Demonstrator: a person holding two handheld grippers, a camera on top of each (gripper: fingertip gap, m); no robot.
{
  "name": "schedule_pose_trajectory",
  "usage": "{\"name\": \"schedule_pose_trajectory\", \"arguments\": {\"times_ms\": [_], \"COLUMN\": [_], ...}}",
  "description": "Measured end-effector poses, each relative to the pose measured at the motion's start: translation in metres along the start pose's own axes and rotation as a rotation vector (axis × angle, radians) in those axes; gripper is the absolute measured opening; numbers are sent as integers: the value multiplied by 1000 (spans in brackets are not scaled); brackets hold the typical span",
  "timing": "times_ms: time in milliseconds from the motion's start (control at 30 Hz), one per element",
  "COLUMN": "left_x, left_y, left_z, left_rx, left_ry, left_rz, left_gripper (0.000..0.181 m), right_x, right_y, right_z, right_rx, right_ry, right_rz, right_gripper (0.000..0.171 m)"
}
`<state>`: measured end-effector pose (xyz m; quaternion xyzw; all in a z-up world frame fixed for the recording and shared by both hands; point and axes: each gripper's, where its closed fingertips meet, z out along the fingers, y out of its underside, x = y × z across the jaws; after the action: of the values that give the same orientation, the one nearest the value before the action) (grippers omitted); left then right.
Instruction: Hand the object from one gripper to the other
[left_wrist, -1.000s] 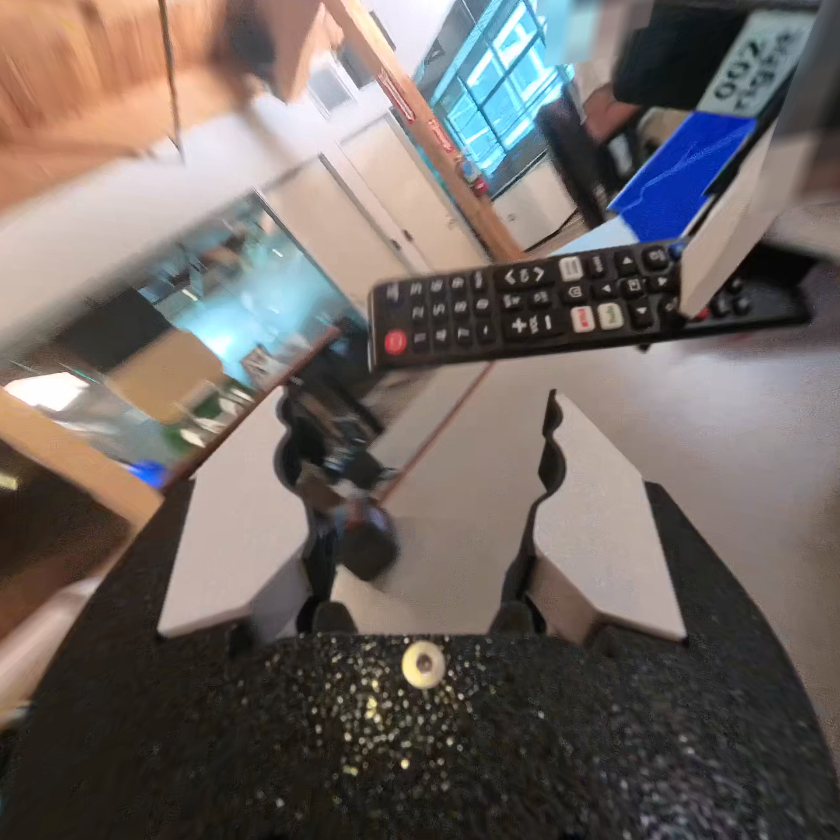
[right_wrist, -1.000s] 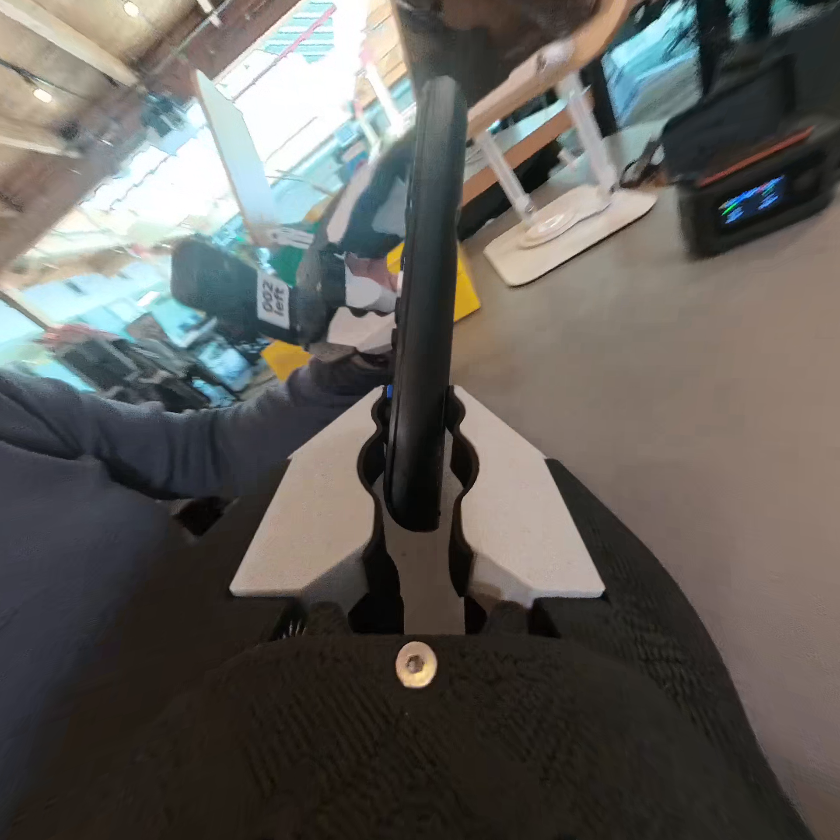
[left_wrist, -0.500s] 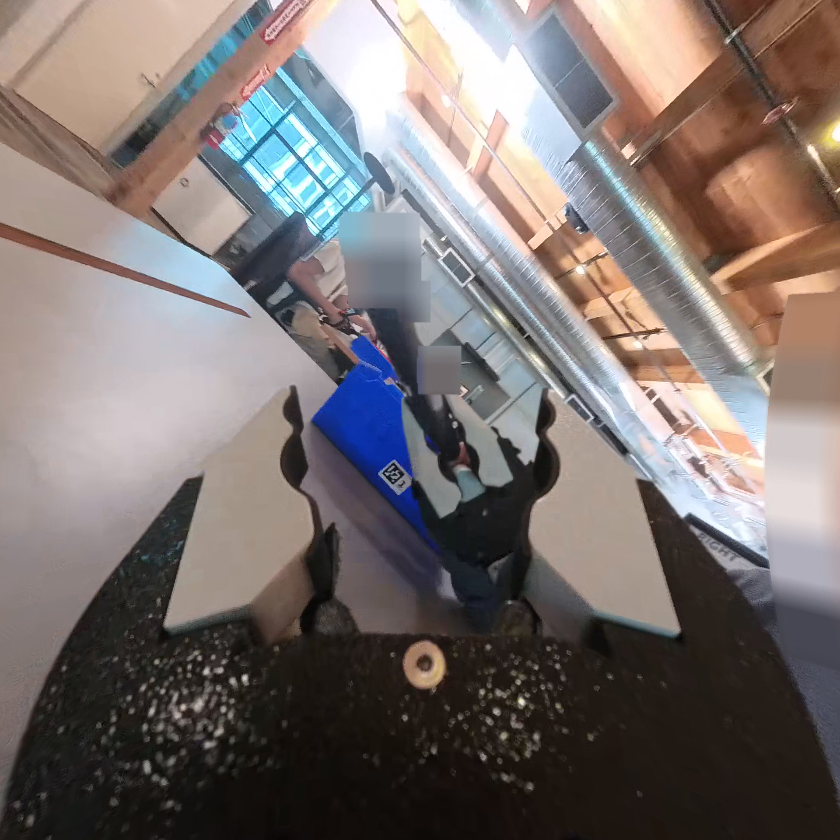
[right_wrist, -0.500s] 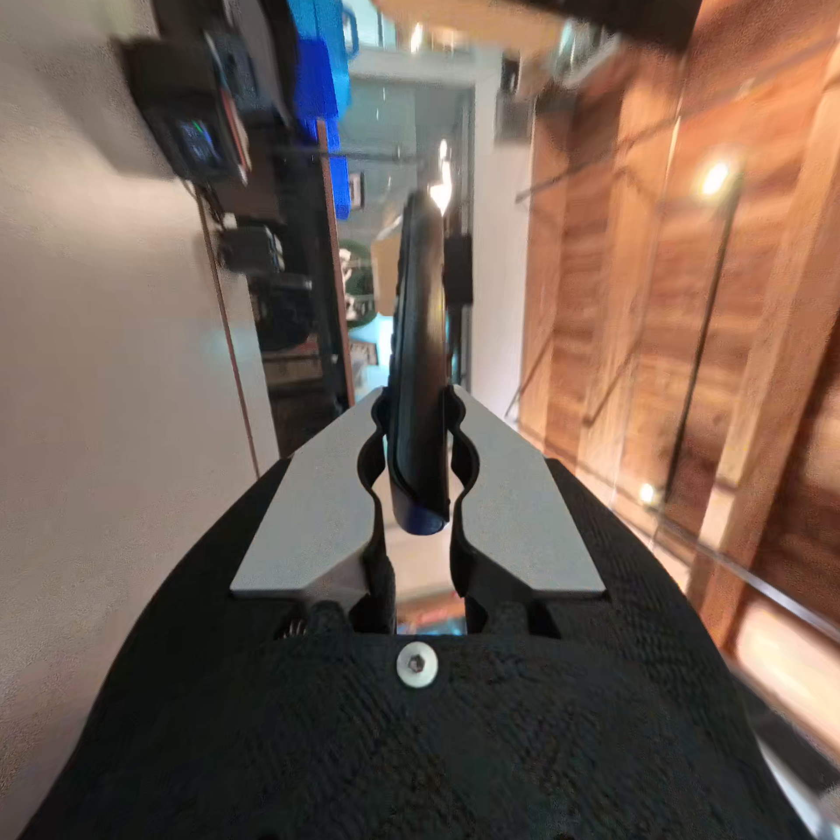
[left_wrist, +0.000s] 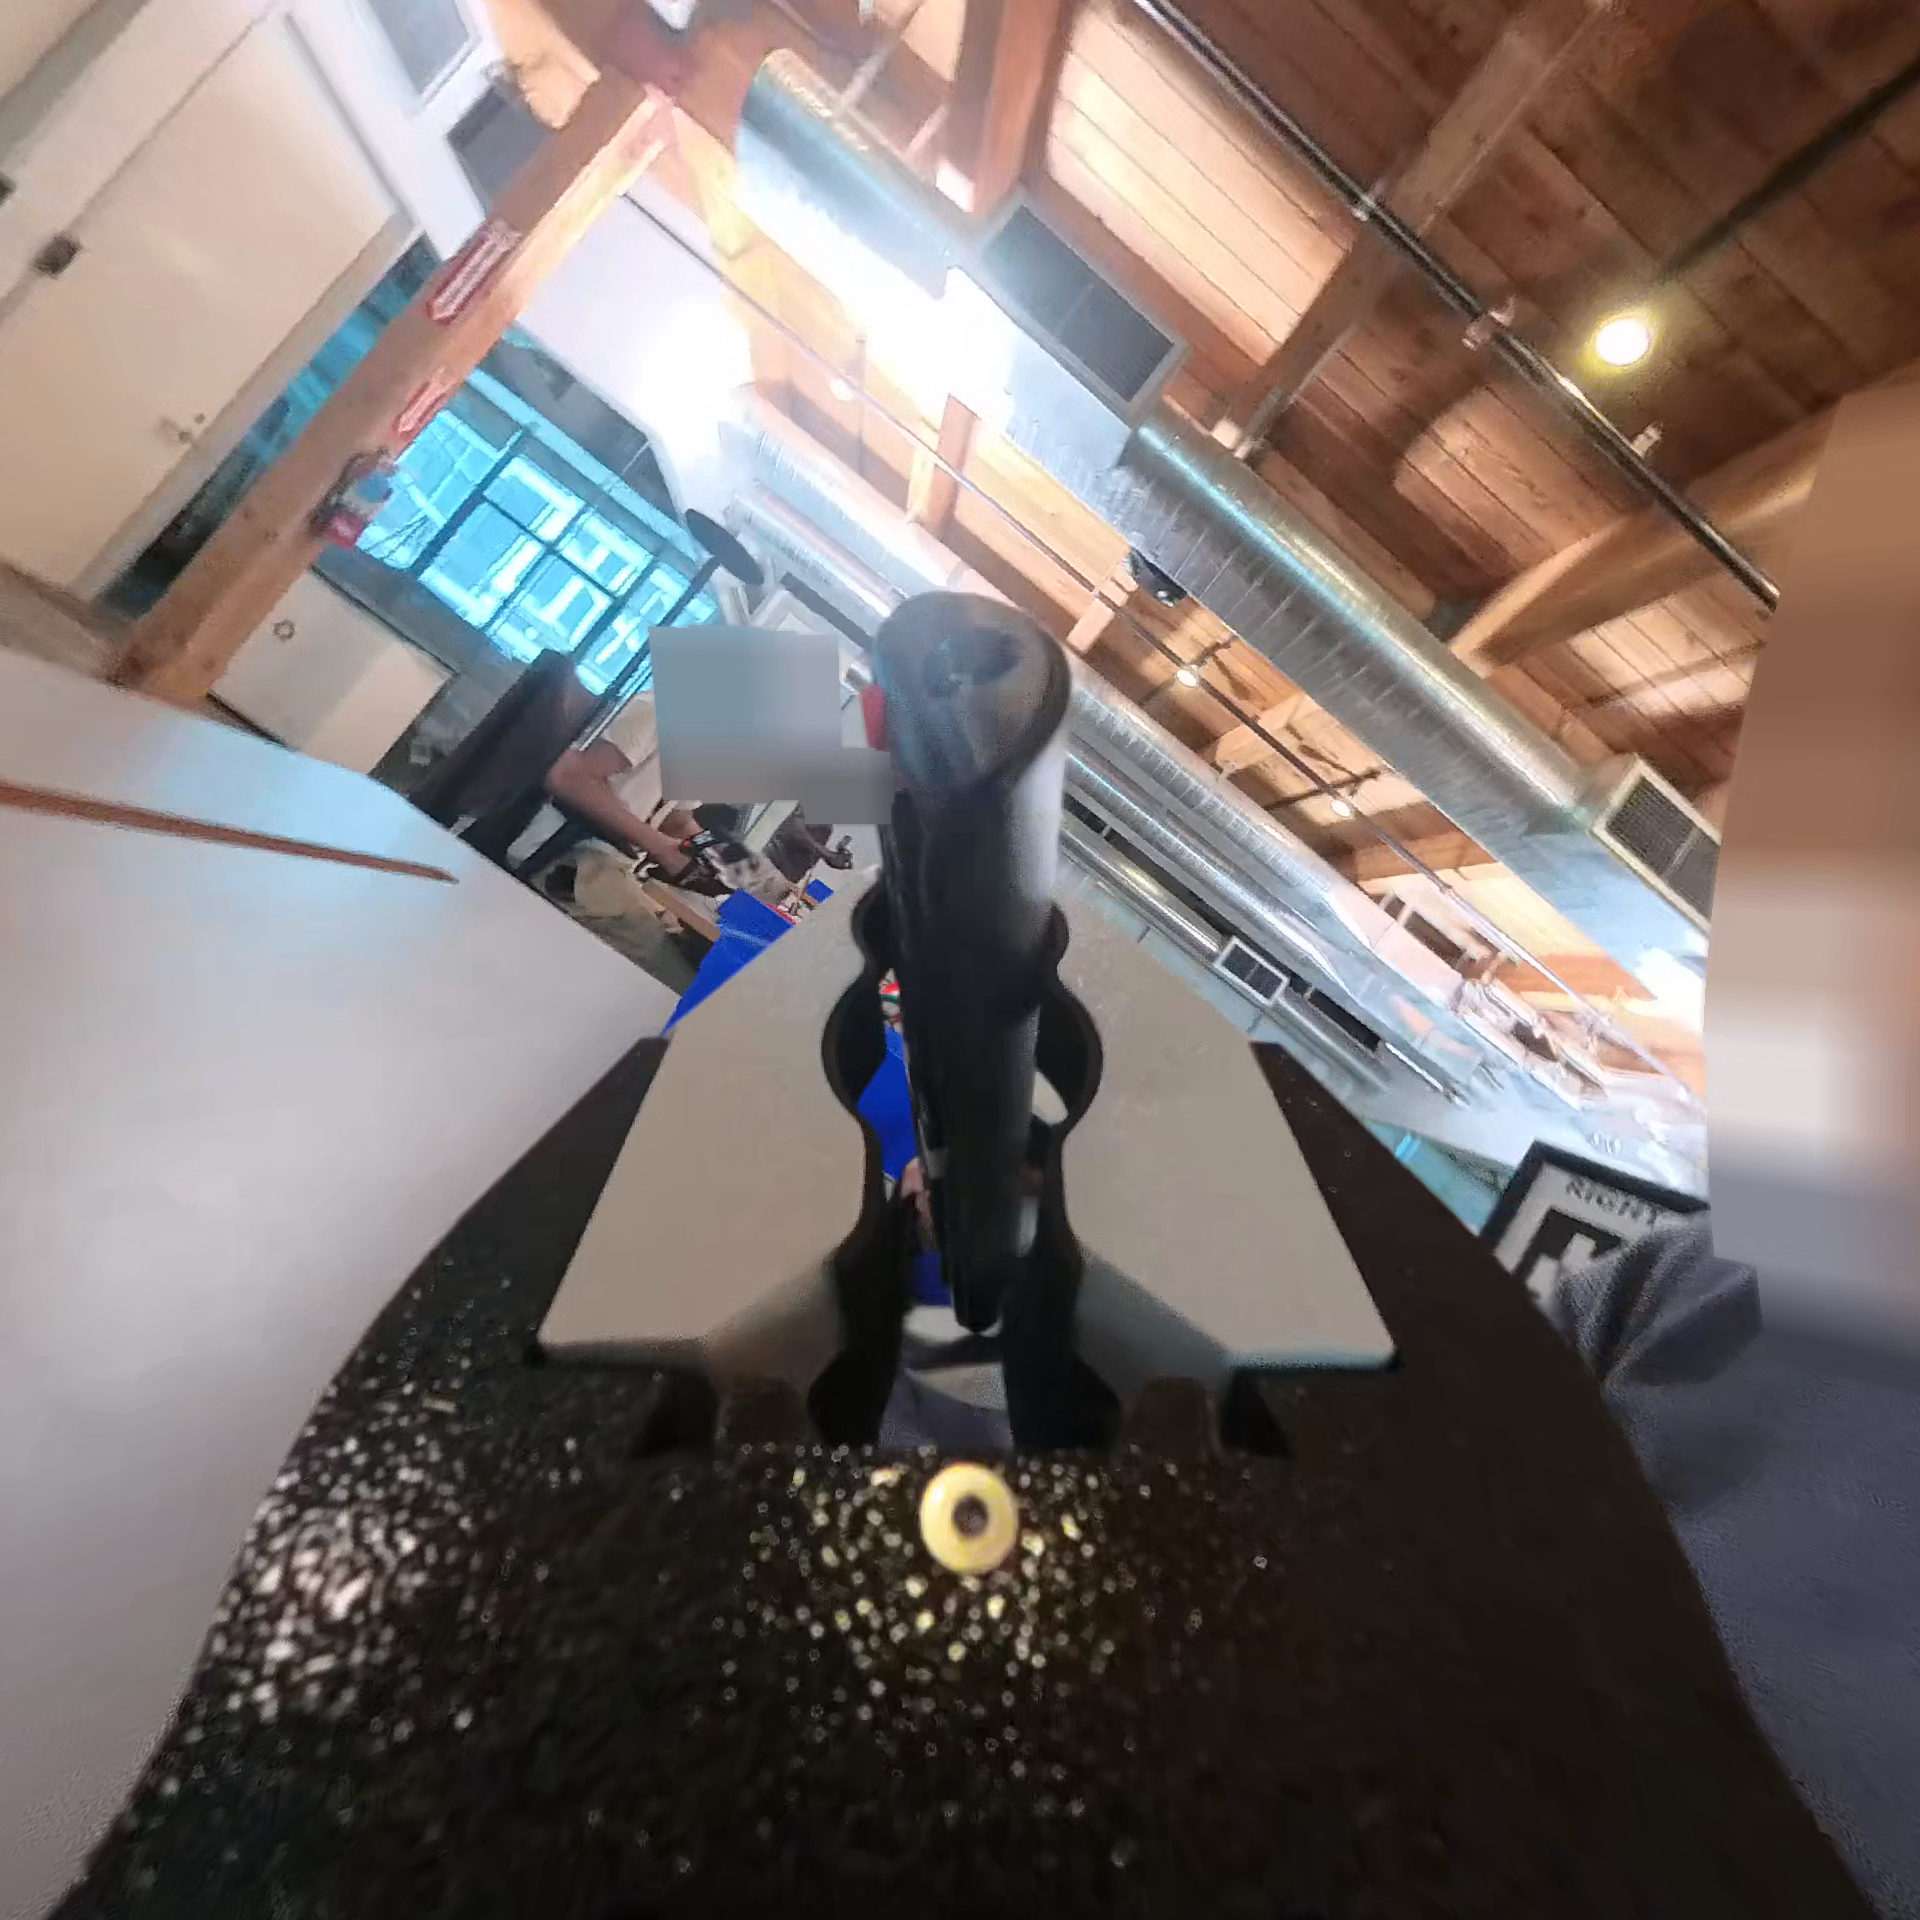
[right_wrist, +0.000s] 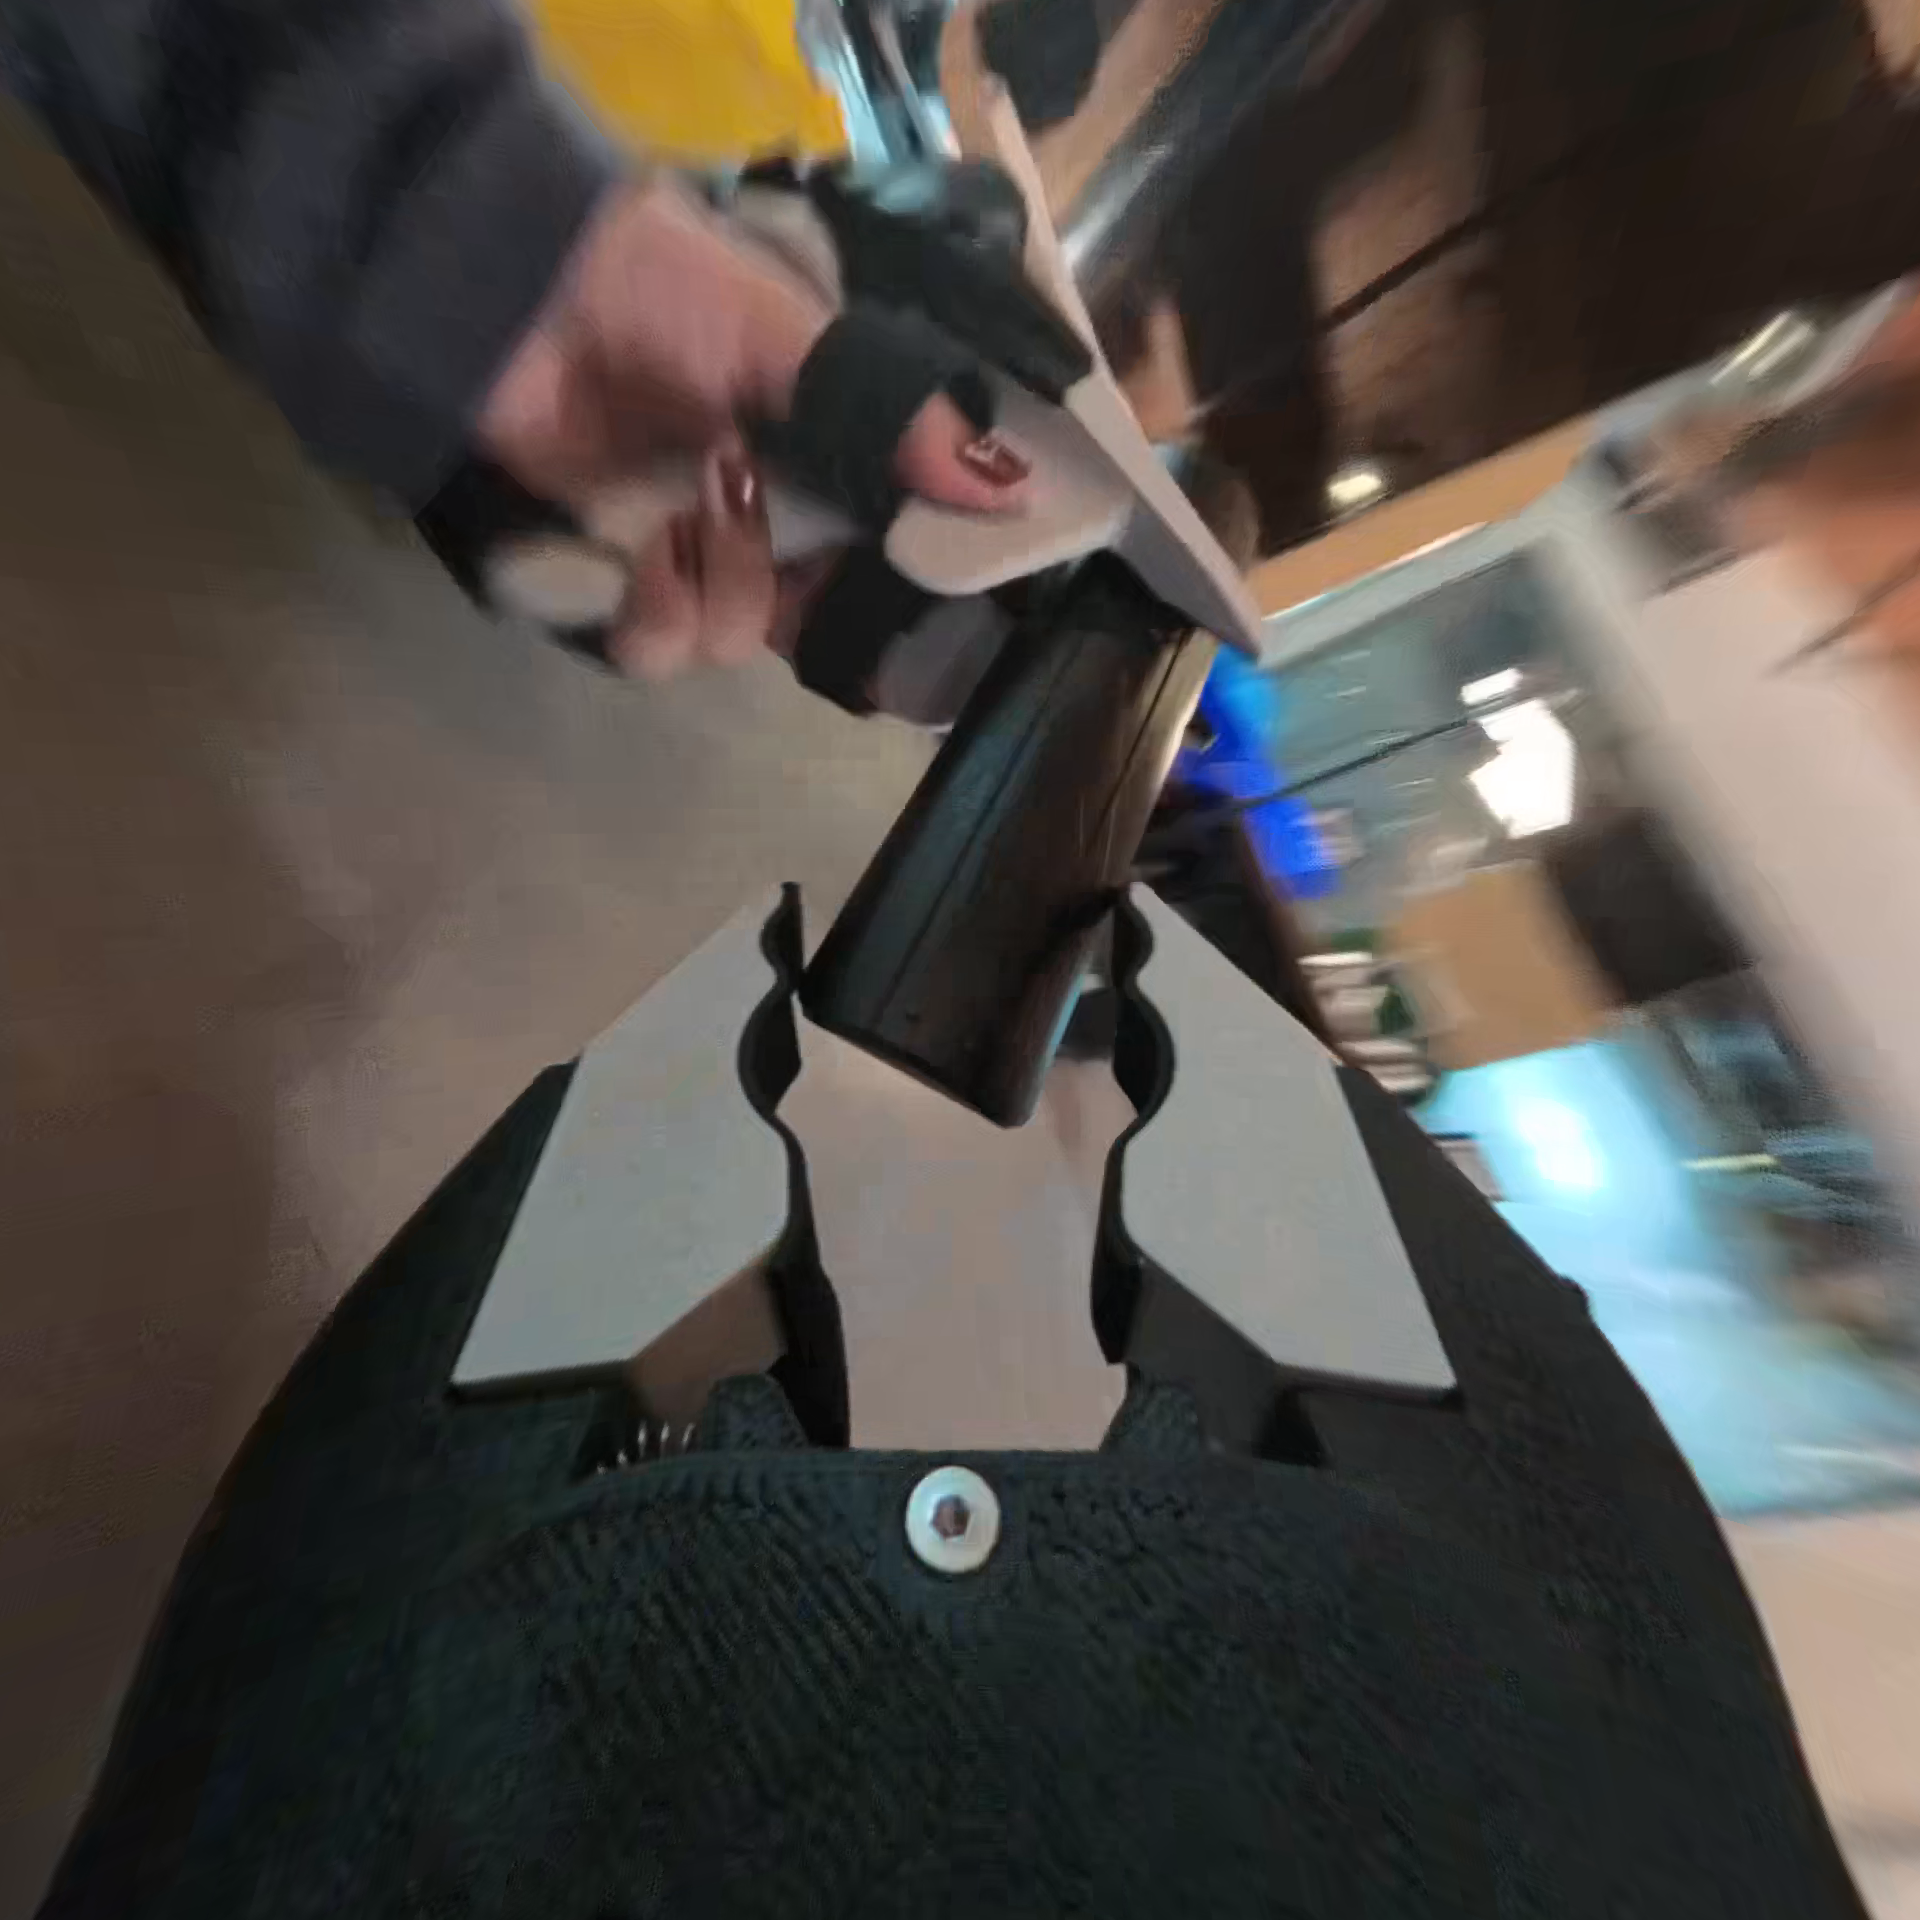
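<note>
A black remote control (left_wrist: 977, 831) stands edge-on between the fingers of my left gripper (left_wrist: 961, 914), which is shut on it and holds it up in the air. In the right wrist view the remote (right_wrist: 997, 852) hangs down from the left gripper (right_wrist: 1039, 520), gripped at its upper end. Its lower end sits between the spread fingers of my right gripper (right_wrist: 956, 904), which is open. The remote's corner lies close to the left finger (right_wrist: 665, 1174); I cannot tell if it touches.
A person's hand (right_wrist: 644, 416) in a dark sleeve holds the left gripper. A pale grey tabletop (left_wrist: 208, 1143) lies to the left. A blue box (left_wrist: 748, 935) and a person stand far behind. Wooden ceiling and metal ducts (left_wrist: 1299, 520) fill the rest.
The left gripper, open and empty before, has shut on the remote. The right gripper, shut on the remote before, has opened. Both grippers have swung round.
</note>
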<state>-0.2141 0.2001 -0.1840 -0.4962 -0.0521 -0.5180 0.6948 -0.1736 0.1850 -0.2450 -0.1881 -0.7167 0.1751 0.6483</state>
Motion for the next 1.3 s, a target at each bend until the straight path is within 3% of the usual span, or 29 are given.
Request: {"name": "schedule_pose_trajectory", "arguments": {"times_ms": [233, 300, 367, 433, 500, 600, 667, 733, 833, 933, 1000, 1133, 1200, 1300], "left_x": [49, 54, 59, 63, 63, 50, 35, 16, -11, -17, -22, -27, -29, -31], "left_y": [2, 11, 20, 28, 35, 20, 6, -4, -12, -21, -24, -29, -28, -27], "left_z": [-5, -1, 4, 8, 12, 15, 12, 4, -13, -21, -24, -28, -28, -26], "left_rx": [-17, -41, -62, -80, -115, -54, 24, 78, 108, 139, 160, 187, 183, 170], "left_ry": [263, 281, 305, 323, 317, 221, 125, 15, -162, -204, -217, -230, -235, -231], "left_rz": [252, 304, 331, 345, 343, 229, 201, 243, 379, 432, 399, 346, 340, 320], "left_gripper": [19, 20, 20, 19, 20, 27, 61, 73, 64, 55, 57, 57, 55, 51], "right_x": [16, 19, 11, -4, -14, 2, 26, 61, 120, 143, 154, 167, 155, 117], "right_y": [-26, -32, -37, -41, -43, -34, -16, 5, 7, 4, 16, 81, 119, 163], "right_z": [-18, -20, -20, -16, -11, -3, -4, -17, -63, -100, -133, -245, -296, -341], "right_rx": [274, 349, 359, 320, 282, 265, 212, 74, -127, -321, -462, -800, -1030, -1343], "right_ry": [-464, -582, -679, -729, -688, -464, -228, 72, 490, 608, 627, 726, 732, 631], "right_rz": [1156, 1382, 1476, 1436, 1315, 1151, 993, 686, 140, -125, -117, 186, 264, 354], "right_gripper": [68, 70, 69, 55, 24, 20, 20, 20, 20, 20, 20, 21, 21, 21]}}
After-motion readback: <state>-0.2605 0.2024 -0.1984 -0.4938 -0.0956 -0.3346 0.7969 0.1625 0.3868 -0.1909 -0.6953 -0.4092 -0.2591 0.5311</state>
